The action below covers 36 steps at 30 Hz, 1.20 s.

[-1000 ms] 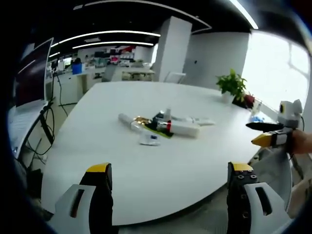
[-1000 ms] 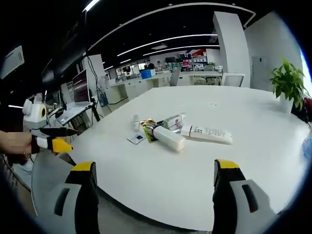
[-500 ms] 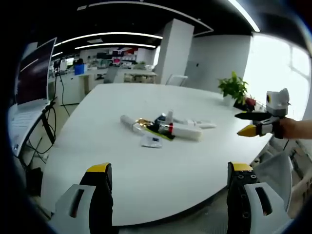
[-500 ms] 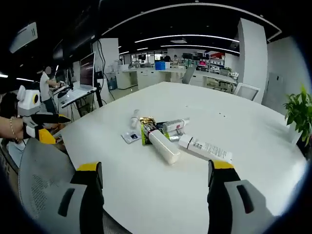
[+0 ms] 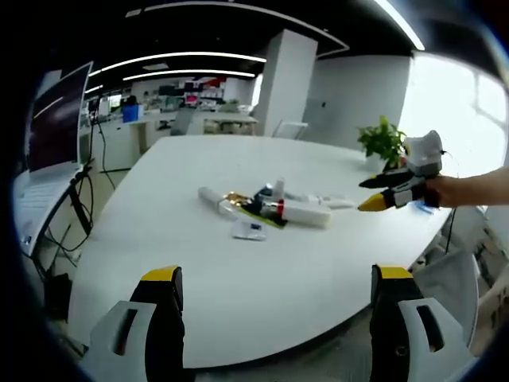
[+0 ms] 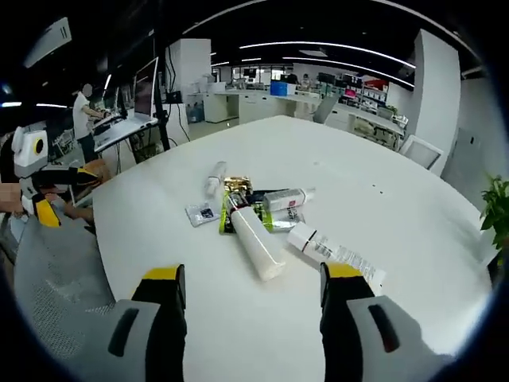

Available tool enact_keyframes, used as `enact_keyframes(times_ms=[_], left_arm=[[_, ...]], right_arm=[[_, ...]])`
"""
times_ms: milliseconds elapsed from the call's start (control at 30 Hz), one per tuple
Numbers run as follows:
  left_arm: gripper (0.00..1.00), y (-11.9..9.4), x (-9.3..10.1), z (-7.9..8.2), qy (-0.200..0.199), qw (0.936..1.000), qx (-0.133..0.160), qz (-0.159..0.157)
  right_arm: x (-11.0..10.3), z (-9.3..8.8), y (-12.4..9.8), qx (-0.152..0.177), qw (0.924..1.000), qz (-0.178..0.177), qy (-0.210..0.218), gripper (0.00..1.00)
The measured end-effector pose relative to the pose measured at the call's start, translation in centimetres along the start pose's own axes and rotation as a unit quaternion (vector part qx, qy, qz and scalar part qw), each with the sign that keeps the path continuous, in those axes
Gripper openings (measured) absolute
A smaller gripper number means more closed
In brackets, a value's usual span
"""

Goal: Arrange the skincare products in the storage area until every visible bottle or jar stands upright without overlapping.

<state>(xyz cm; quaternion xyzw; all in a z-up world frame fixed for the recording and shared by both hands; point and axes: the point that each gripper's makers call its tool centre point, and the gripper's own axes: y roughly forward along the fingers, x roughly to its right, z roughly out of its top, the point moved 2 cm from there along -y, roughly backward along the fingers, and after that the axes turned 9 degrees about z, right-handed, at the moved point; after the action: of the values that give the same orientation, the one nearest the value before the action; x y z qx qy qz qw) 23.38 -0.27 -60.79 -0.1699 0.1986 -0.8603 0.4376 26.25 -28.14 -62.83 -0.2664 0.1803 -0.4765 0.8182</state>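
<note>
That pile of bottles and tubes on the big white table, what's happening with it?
A person is holding a gripper in each hand and getting ready to tidy the skincare products on the white table. Nothing has been picked up yet: the bottles and tubes lie on their sides in a heap, some overlapping. The right gripper is open and pointed at the pile, near the big white bottle. The left gripper is open too, farther back at the table's edge.

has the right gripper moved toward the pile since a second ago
Yes. In the left gripper view the right gripper has come in over the table edge toward the pile of products.
</note>
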Motion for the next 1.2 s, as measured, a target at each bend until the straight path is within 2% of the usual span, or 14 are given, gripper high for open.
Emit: enact_keyframes(times_ms=[100,367,733,933,1200], left_arm=[[0.94,-0.1,-0.3,0.0,-0.001,1.0,0.0,0.008],[0.95,0.2,-0.6,-0.1,-0.009,0.9999,-0.002,0.012],[0.95,0.3,-0.7,-0.3,-0.006,0.9998,-0.006,0.017],[0.95,0.3,-1.0,-0.3,-0.004,0.9996,-0.007,0.026],[0.95,0.4,-1.2,-0.5,-0.003,0.9993,-0.012,0.035]], right_arm=[[0.3,0.0,1.2,-0.018,0.9996,0.015,-0.013,0.65],[0.8,0.5,4.7,-0.06,0.996,0.055,-0.036,0.58],[1.6,0.8,8.8,-0.107,0.9888,0.082,-0.064,0.51],[2.2,0.2,11.2,-0.125,0.9861,0.089,-0.064,0.44],[2.0,1.0,13.9,-0.135,0.9824,0.104,-0.077,0.35]])
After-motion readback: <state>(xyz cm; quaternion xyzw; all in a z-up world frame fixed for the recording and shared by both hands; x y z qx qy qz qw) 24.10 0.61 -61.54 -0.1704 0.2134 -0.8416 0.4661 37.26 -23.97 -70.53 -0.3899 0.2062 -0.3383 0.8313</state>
